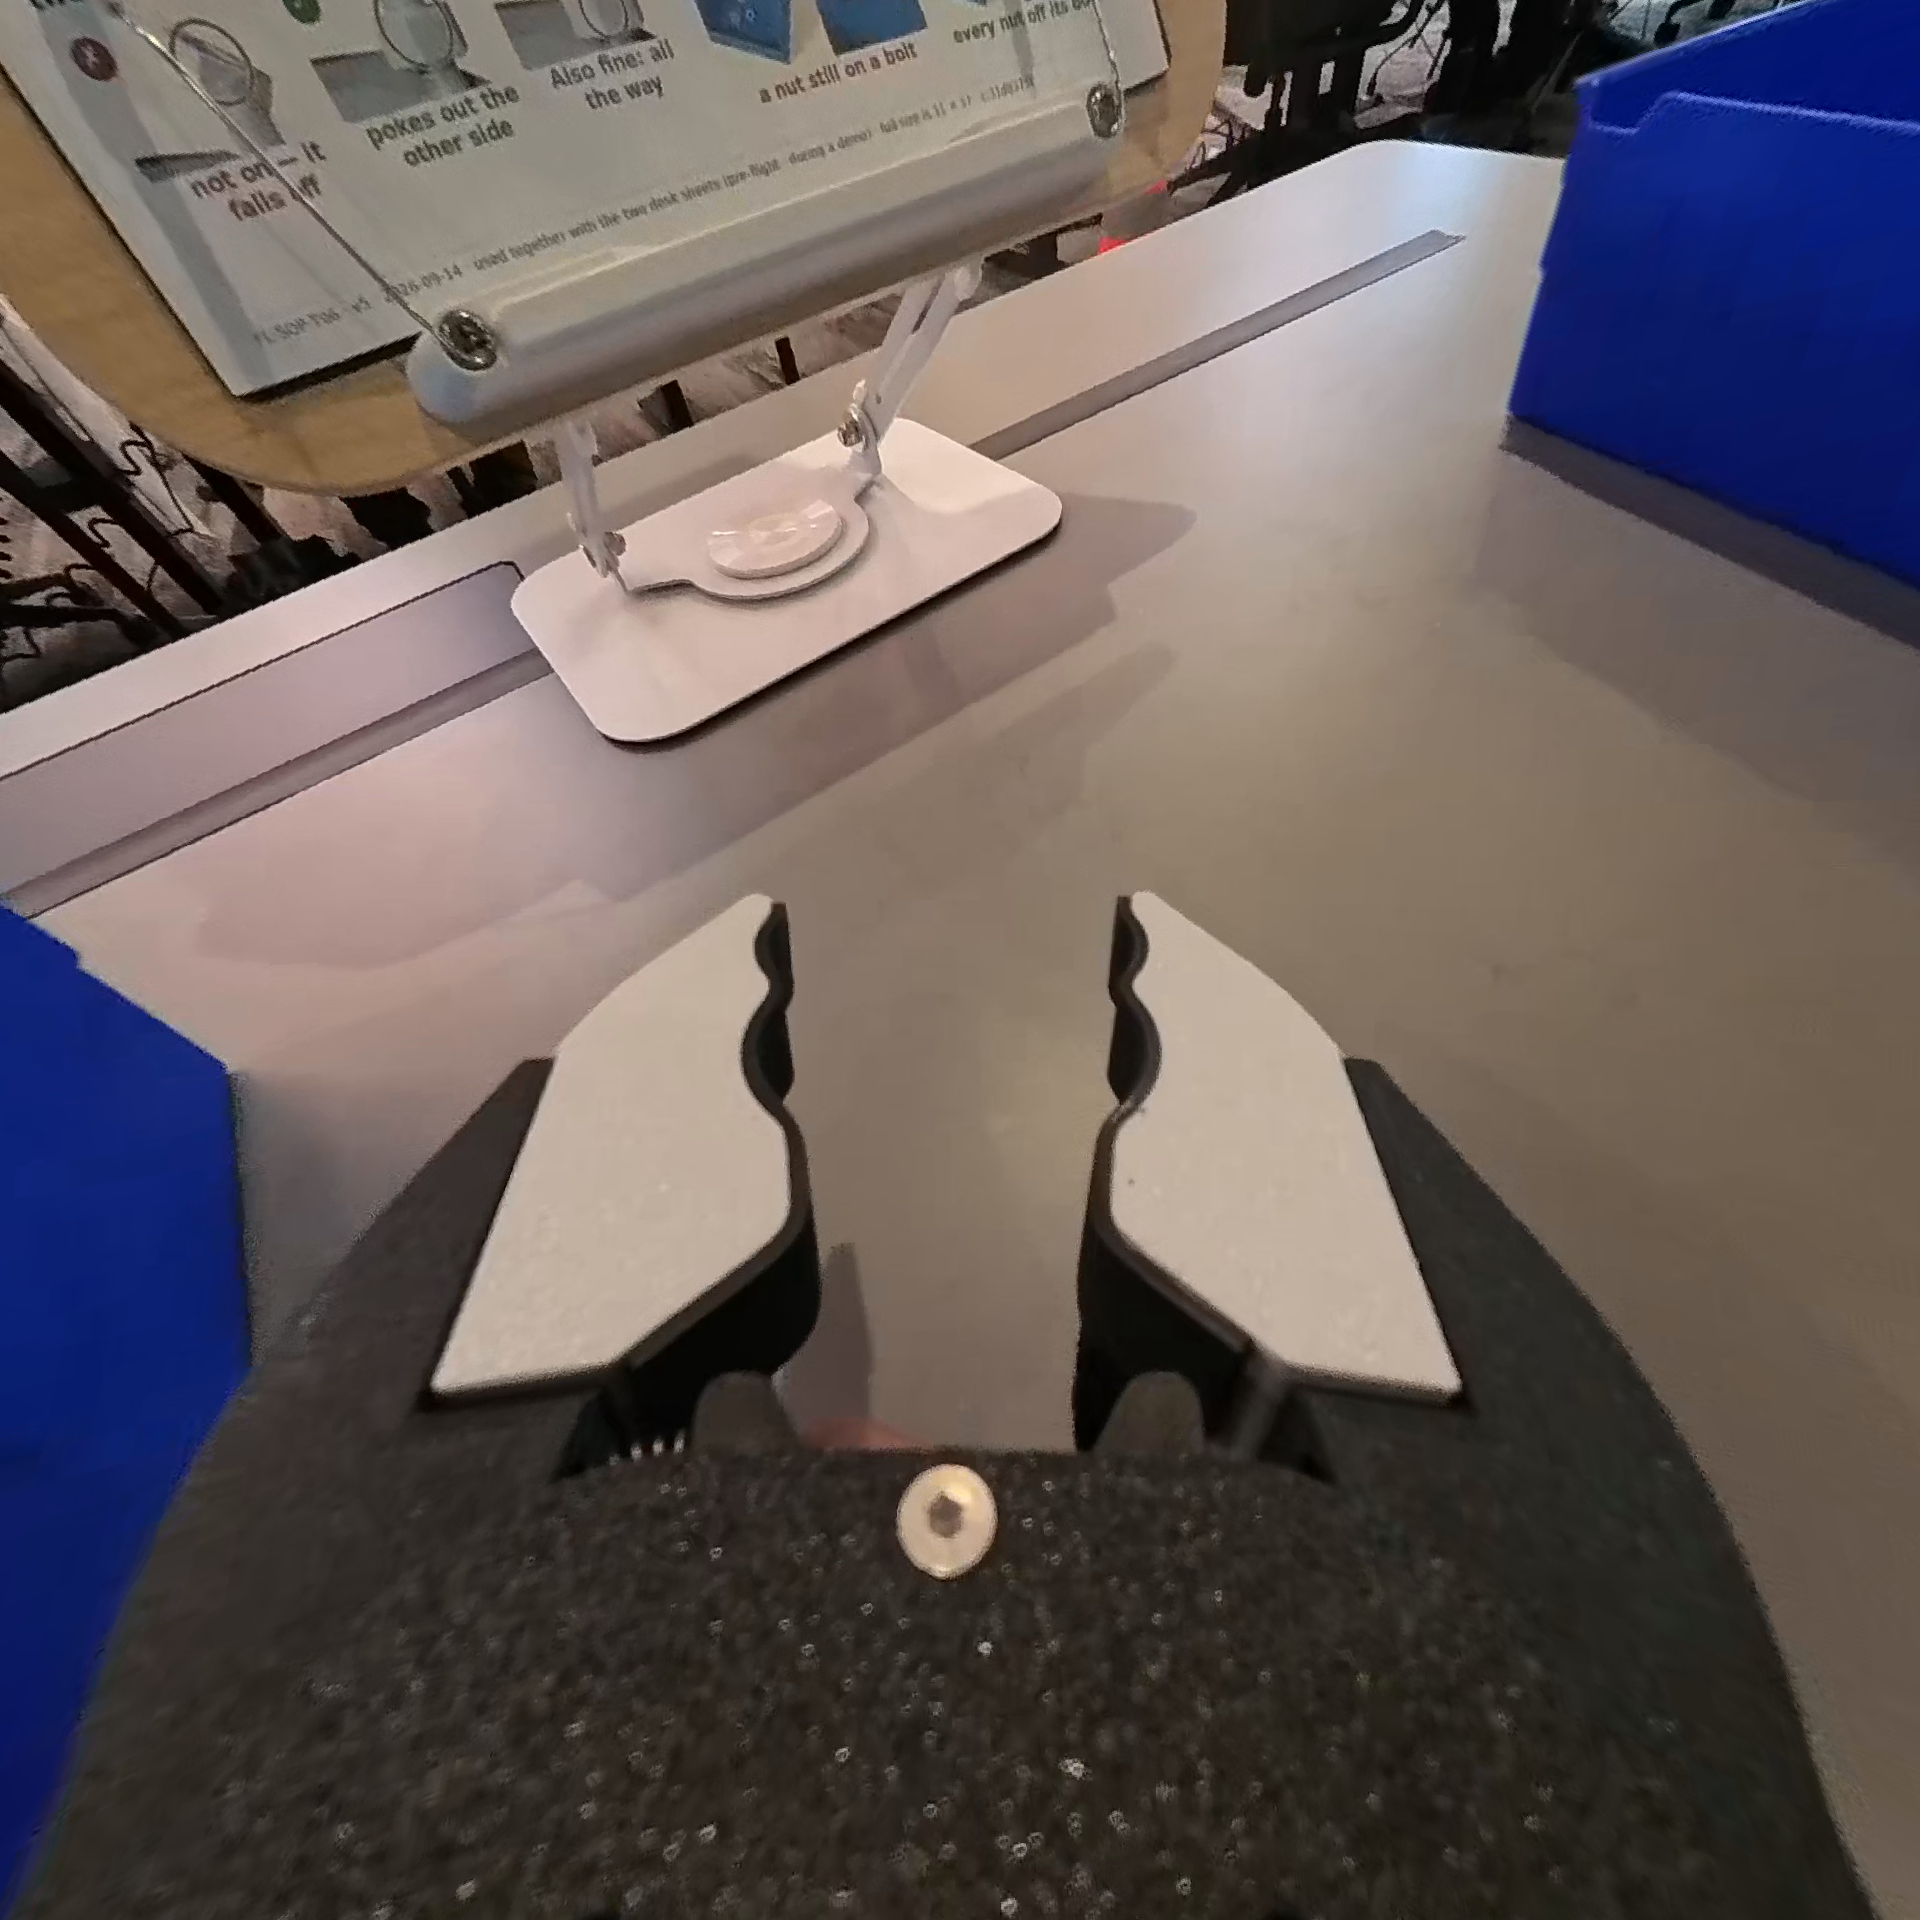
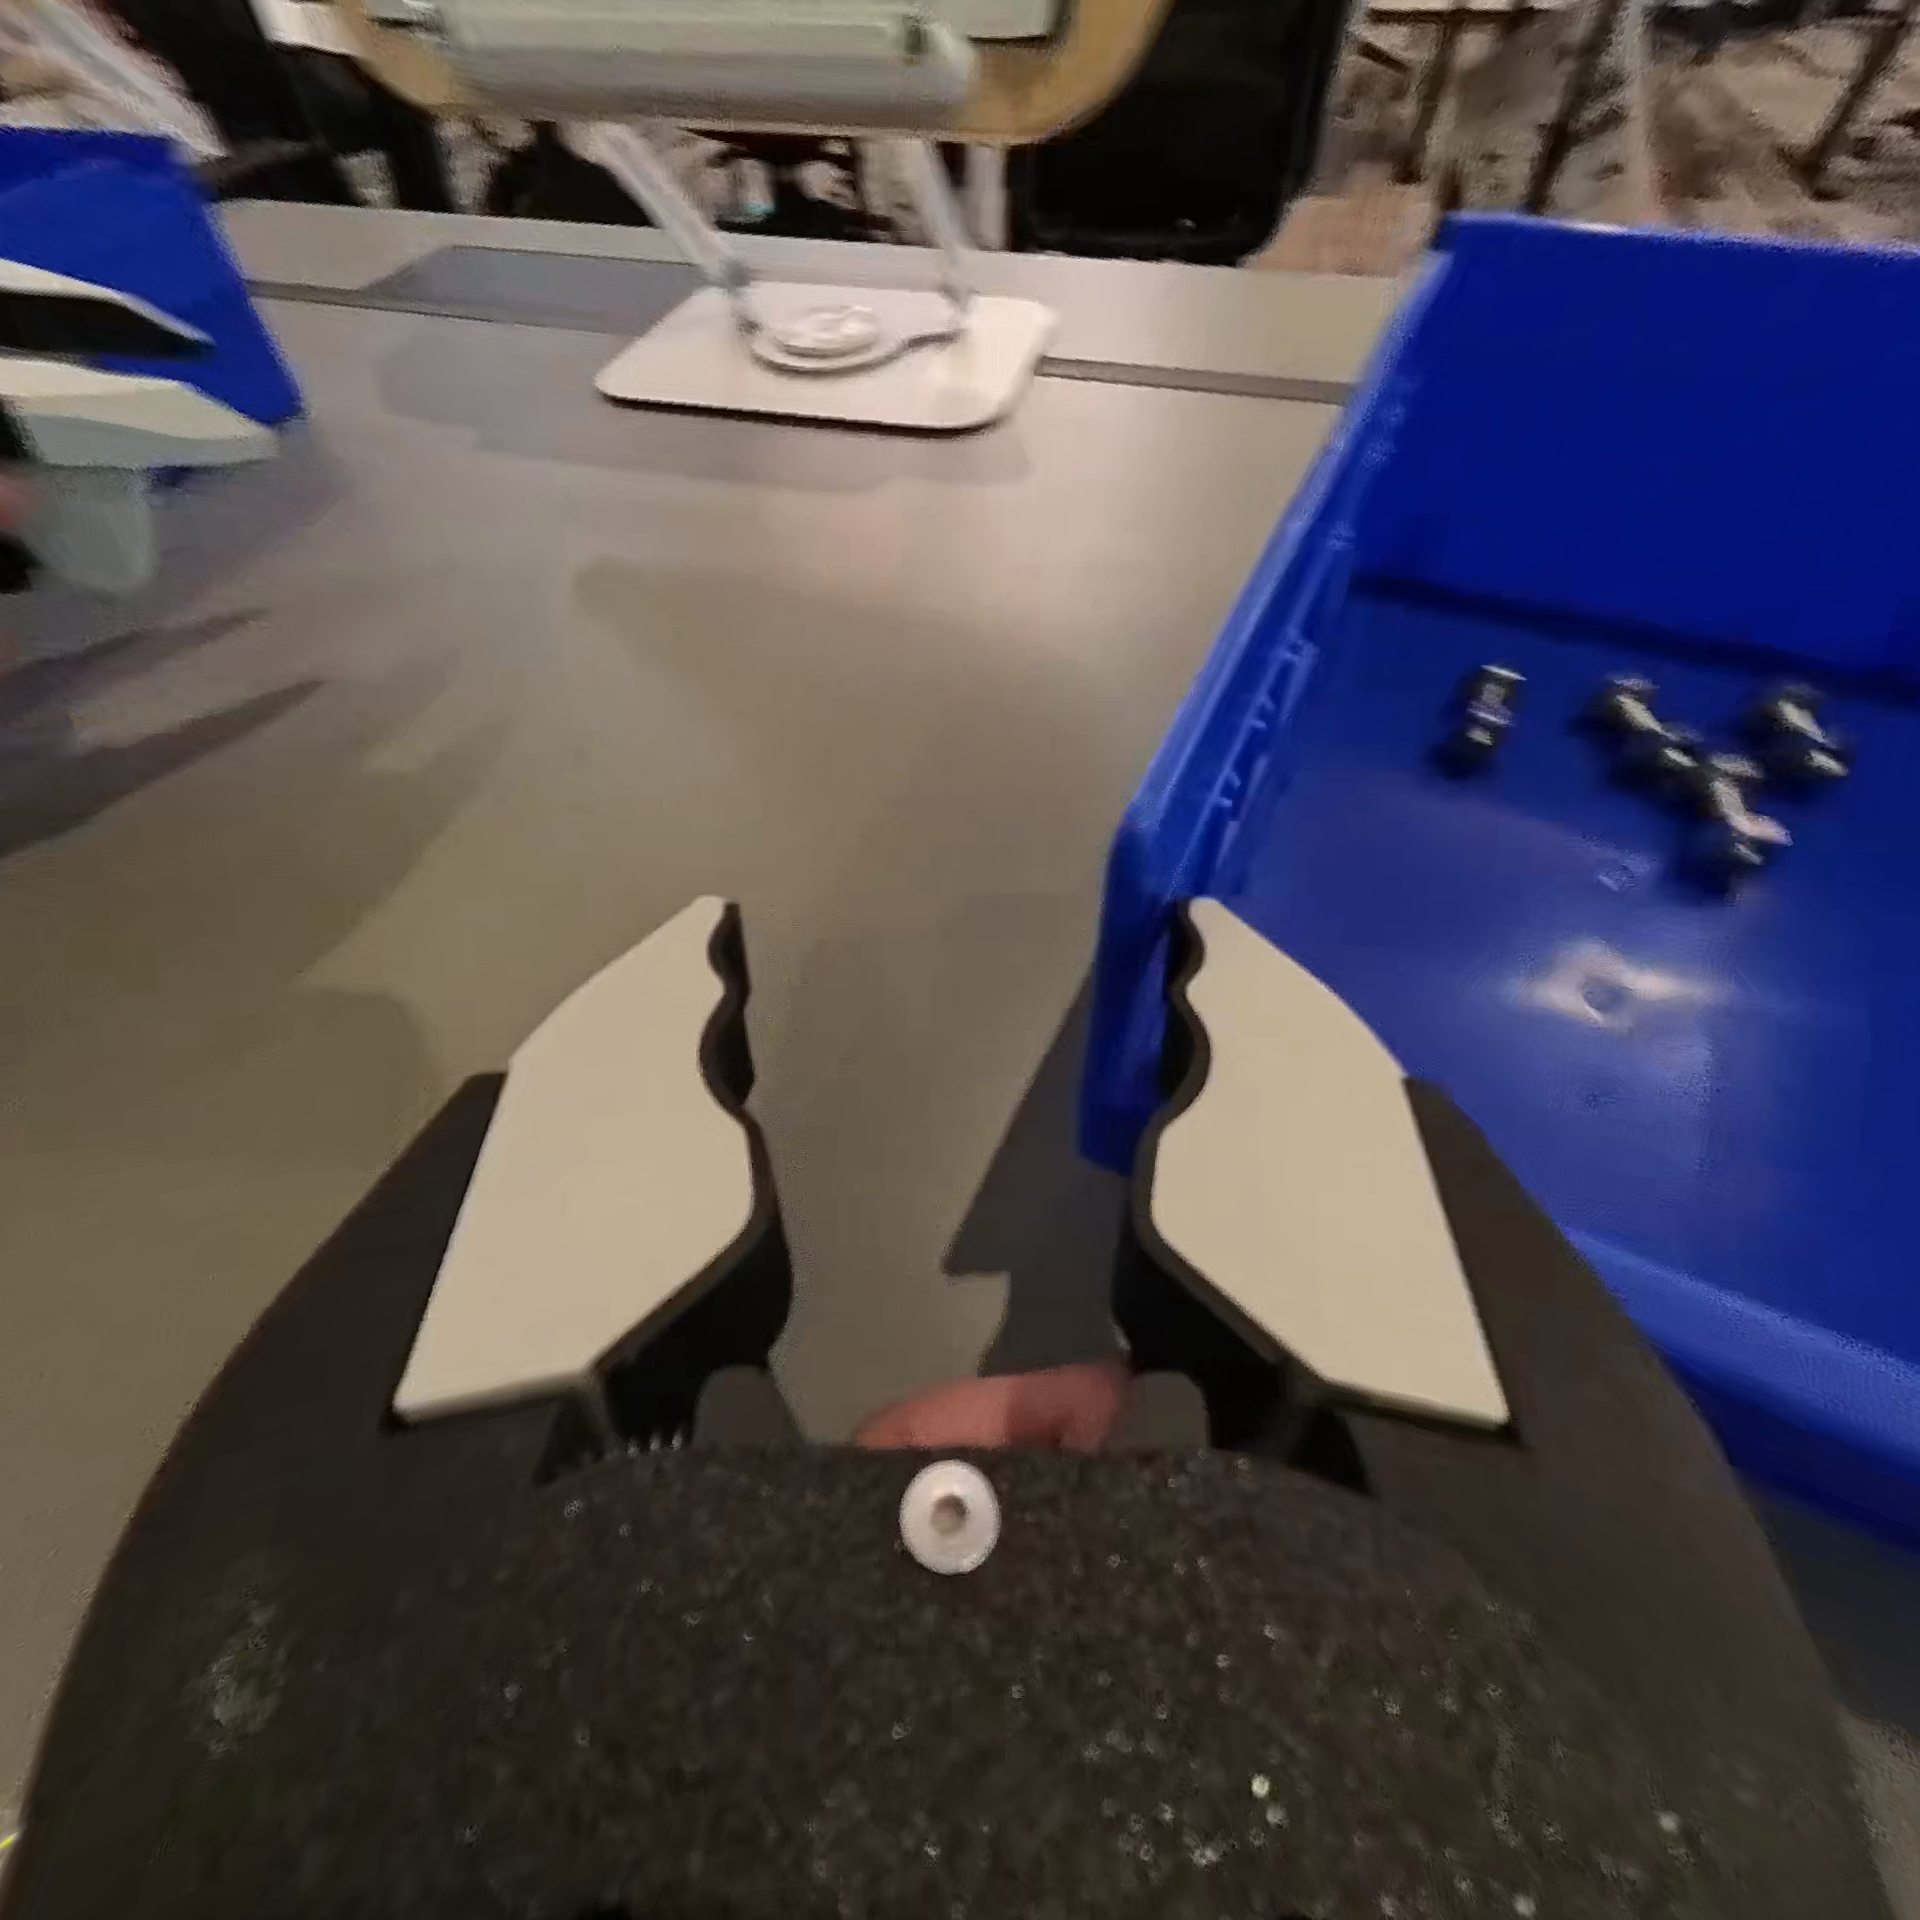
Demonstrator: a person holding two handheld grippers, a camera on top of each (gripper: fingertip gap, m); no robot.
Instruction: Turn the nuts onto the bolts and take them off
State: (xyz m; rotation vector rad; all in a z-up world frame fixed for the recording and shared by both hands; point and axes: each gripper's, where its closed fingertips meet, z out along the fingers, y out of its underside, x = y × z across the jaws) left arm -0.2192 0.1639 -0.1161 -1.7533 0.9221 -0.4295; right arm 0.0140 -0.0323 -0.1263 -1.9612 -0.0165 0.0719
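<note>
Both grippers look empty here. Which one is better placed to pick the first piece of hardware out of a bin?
Right, probably. The right gripper is open at the near corner of the blue bin holding the metal pieces. The left gripper, also open, faces bare table and the stand; no hardware shows in its view.

From the left wrist view we look forward and down along the left gripper (image 1: 951, 914), low over the grey table (image 1: 1351, 831), with a white stand (image 1: 790, 582) ahead. The blurred right wrist view sits behind the right gripper (image 2: 961, 914), facing the same stand (image 2: 831, 358); a blue bin (image 2: 1455, 935) lies just to its right. Far left of that gripper the left one (image 2: 114, 384) shows.
</note>
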